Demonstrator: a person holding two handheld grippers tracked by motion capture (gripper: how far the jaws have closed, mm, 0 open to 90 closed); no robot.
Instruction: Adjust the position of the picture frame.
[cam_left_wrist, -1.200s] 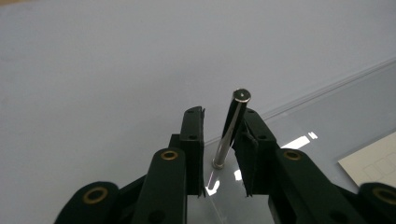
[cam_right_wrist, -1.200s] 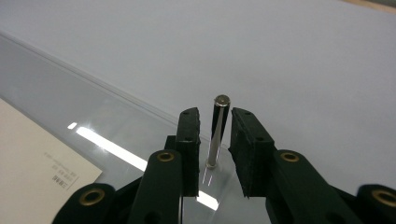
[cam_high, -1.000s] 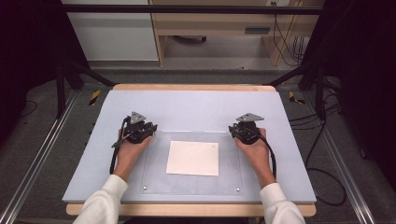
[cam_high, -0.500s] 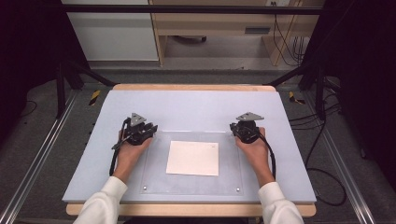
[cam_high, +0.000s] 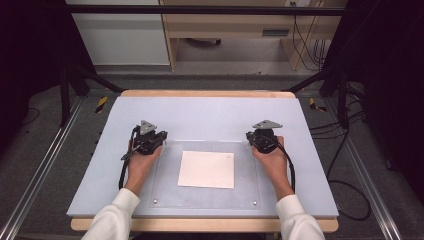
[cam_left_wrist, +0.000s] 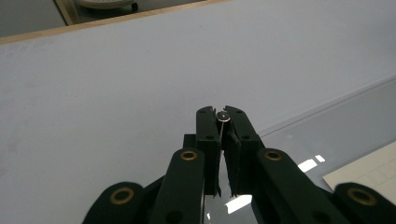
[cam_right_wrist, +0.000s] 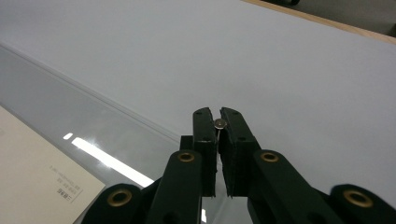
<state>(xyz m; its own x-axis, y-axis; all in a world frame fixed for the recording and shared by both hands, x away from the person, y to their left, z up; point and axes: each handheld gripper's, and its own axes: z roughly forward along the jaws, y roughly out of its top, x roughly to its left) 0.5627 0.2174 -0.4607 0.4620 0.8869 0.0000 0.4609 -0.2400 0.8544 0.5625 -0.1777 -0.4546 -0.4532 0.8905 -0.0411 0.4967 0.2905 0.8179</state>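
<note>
A clear plastic sheet (cam_high: 167, 190) lies on the pale blue table top (cam_high: 210, 112), with a white paper (cam_high: 206, 169) under its middle. My left gripper (cam_high: 154, 137) is at the sheet's far left corner. In the left gripper view its jaws (cam_left_wrist: 222, 114) are shut on a small round-headed metal pin (cam_left_wrist: 223, 116). My right gripper (cam_high: 256, 137) is at the far right corner, and the right gripper view shows it (cam_right_wrist: 219, 116) shut on a like pin (cam_right_wrist: 220, 123). A corner of the paper (cam_right_wrist: 32, 179) lies to that gripper's left.
Two more small pins (cam_high: 155, 201) (cam_high: 255, 203) sit at the sheet's near corners. The table's wooden edge (cam_high: 210, 93) runs along the far side. Cables (cam_high: 345, 200) trail on the floor to the right. A cabinet (cam_high: 120, 35) stands beyond the table.
</note>
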